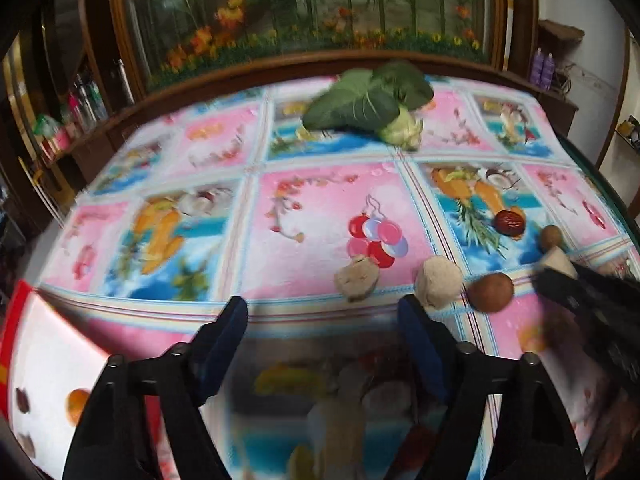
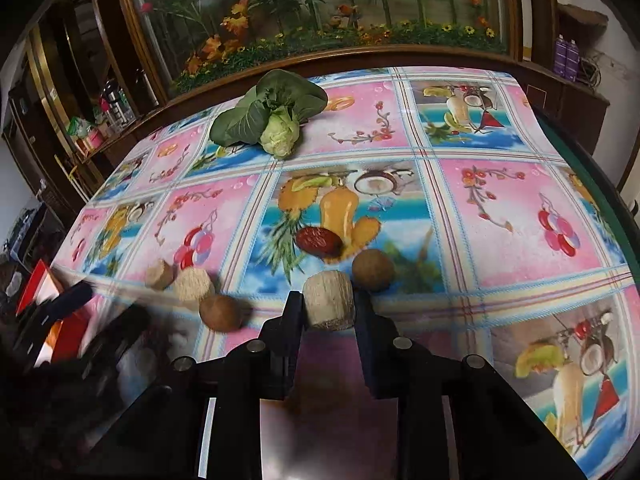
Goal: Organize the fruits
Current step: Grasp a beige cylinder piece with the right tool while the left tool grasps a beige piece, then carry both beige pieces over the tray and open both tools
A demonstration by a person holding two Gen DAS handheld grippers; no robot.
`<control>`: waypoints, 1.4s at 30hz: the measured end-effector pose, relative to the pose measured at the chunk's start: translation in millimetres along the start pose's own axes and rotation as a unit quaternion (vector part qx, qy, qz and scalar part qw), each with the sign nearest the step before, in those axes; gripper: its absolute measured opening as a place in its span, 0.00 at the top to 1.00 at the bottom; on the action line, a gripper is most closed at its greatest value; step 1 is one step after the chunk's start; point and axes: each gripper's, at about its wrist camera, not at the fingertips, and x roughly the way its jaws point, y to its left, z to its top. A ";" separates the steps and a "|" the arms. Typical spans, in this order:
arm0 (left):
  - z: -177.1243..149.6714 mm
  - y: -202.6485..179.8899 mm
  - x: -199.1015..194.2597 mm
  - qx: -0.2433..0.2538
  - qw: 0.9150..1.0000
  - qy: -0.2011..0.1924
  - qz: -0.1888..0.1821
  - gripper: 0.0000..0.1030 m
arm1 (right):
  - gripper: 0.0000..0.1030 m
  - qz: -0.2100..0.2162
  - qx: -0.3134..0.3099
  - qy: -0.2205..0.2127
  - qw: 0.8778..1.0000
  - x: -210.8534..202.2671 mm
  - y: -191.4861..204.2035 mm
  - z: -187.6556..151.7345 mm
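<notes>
My right gripper (image 2: 329, 304) is shut on a pale cylindrical chunk (image 2: 329, 305), held just above the tablecloth; it shows at the right in the left wrist view (image 1: 558, 265). My left gripper (image 1: 322, 320) is open and empty over the near table edge, blurred in the right wrist view (image 2: 104, 304). On the cloth lie a red date (image 2: 319, 241), a brown round fruit (image 2: 373, 269), another brown fruit (image 2: 221, 312) and two more pale chunks (image 2: 193, 283) (image 2: 159, 274). In the left wrist view these are the date (image 1: 509, 222), brown fruits (image 1: 490, 292) (image 1: 551, 237) and chunks (image 1: 439, 282) (image 1: 357, 280).
A leafy green cabbage (image 2: 272, 120) lies at the far side of the table, also in the left wrist view (image 1: 376, 104). A red and white box (image 1: 44, 364) with small fruits in it sits at the near left edge. A wooden cabinet (image 2: 320, 4) with a flower picture stands behind the table.
</notes>
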 end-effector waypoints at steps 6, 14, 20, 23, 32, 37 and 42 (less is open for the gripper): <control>15.6 -4.5 13.8 0.003 1.000 -0.004 0.011 0.80 | 0.75 -0.005 0.001 0.004 1.000 -17.4 -12.5 -15.5; -28.7 12.5 -35.9 -0.020 0.999 0.003 -0.028 0.80 | 0.75 -0.009 0.018 0.000 1.000 -55.3 -27.3 -49.7; -66.5 27.7 -100.5 -0.020 0.998 -0.017 -0.055 0.80 | 0.75 -0.002 0.020 -0.018 1.000 -91.8 -19.0 -70.8; -83.7 40.6 -131.0 -0.023 0.997 -0.029 -0.062 0.80 | 0.75 0.007 0.015 -0.022 1.000 -103.3 -8.1 -79.7; -123.9 95.2 -197.3 -0.064 0.995 -0.065 -0.037 0.80 | 0.75 0.040 -0.024 -0.039 0.998 -128.5 44.4 -96.7; -138.3 122.7 -215.0 -0.088 0.994 -0.067 -0.014 0.80 | 0.75 0.058 -0.041 -0.042 0.997 -132.6 69.5 -99.2; -148.4 143.9 -224.2 -0.109 0.992 -0.062 0.002 0.80 | 0.75 0.076 -0.064 -0.040 0.994 -131.6 95.8 -99.6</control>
